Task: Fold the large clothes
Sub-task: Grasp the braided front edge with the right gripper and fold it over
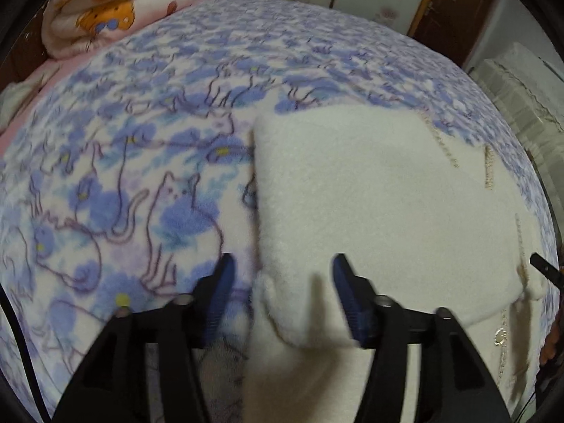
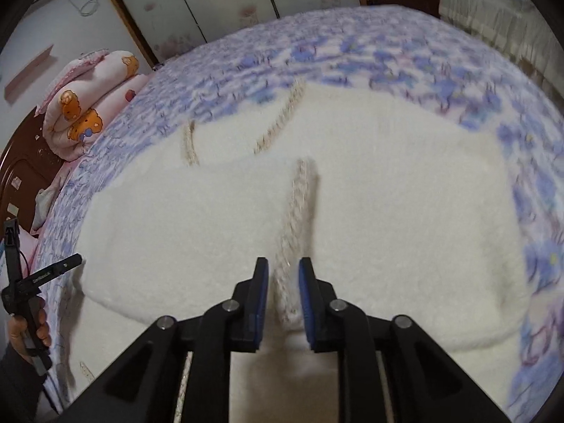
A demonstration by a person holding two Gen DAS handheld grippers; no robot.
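Observation:
A white fleece garment (image 1: 370, 194) with braided beige trim lies folded on the bed's blue-and-purple cat blanket (image 1: 141, 141). In the left wrist view my left gripper (image 1: 282, 264) is open wide over the garment's near left corner. Its left finger hangs over the blanket and its right finger over the fleece, and neither pad presses. In the right wrist view the garment (image 2: 387, 194) fills the middle. My right gripper (image 2: 284, 268) straddles a raised ridge of fleece with trim (image 2: 294, 218), its pads narrowly apart from the cloth. A hand (image 2: 35, 331) holds the left gripper at the far left.
A rolled pink quilt with bear print (image 1: 112, 10) (image 2: 91, 105) sits at the bed's head by a dark wooden headboard (image 2: 17, 176). Flower-patterned wardrobe doors (image 2: 211, 0) stand behind the bed. A white ribbed unit (image 1: 521, 95) is beyond the bed's right edge.

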